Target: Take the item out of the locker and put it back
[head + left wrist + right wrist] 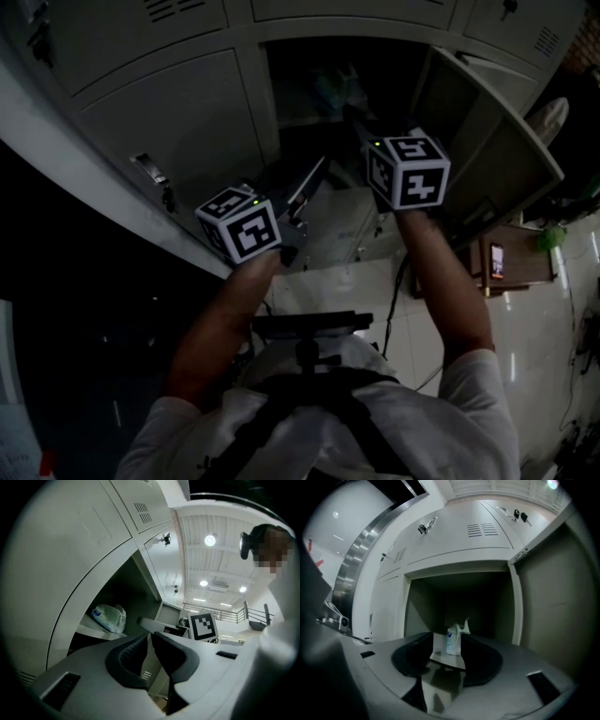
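Observation:
A white plastic bag with a blue label (453,639) sits on the shelf inside the open locker (459,602). From the left gripper view the bag (108,617) lies at the shelf's edge; in the head view it is a dim shape (334,90). My right gripper (446,645) points into the locker, open, short of the bag, which shows between its jaws without touching them. In the head view the right gripper (357,118) is at the locker mouth. My left gripper (150,639) hangs outside and lower, shut, with nothing in it, also visible in the head view (313,176).
The locker's door (495,157) stands swung open at the right. Shut locker doors (178,122) fill the left, one with a key in its lock (155,174). A wooden table with a lit phone (496,261) stands on the pale floor at the right.

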`<state>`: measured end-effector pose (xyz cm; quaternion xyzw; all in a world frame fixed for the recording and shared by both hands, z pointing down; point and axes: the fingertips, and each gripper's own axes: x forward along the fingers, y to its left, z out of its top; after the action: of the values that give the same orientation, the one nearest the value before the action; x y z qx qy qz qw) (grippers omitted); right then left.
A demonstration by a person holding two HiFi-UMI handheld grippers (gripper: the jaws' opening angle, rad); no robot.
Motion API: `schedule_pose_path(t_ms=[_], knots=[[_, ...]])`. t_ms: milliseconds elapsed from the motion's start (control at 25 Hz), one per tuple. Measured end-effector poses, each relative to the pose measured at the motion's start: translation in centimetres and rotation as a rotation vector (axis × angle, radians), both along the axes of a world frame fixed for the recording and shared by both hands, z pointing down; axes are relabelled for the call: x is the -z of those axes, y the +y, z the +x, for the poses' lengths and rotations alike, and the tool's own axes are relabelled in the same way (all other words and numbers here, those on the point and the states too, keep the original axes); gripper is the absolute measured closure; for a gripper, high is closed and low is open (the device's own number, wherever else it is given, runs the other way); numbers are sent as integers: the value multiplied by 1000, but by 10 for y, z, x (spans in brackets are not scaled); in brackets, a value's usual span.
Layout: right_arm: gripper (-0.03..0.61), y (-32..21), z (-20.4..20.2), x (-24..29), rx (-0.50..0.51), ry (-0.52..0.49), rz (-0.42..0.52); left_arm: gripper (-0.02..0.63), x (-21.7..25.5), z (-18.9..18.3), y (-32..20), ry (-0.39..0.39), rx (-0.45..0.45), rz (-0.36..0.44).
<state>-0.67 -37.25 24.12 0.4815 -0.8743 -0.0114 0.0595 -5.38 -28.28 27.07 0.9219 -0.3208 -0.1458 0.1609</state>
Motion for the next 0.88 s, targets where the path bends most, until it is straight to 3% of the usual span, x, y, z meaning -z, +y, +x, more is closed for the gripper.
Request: schedule_pose_path(t_ms=[280, 880], knots=[[390, 36, 9, -21, -8, -27, -28, 575, -7, -6, 32, -9, -36, 15], [426, 89, 37, -65, -53, -82, -104, 575, -44, -20, 65, -24, -47, -53]])
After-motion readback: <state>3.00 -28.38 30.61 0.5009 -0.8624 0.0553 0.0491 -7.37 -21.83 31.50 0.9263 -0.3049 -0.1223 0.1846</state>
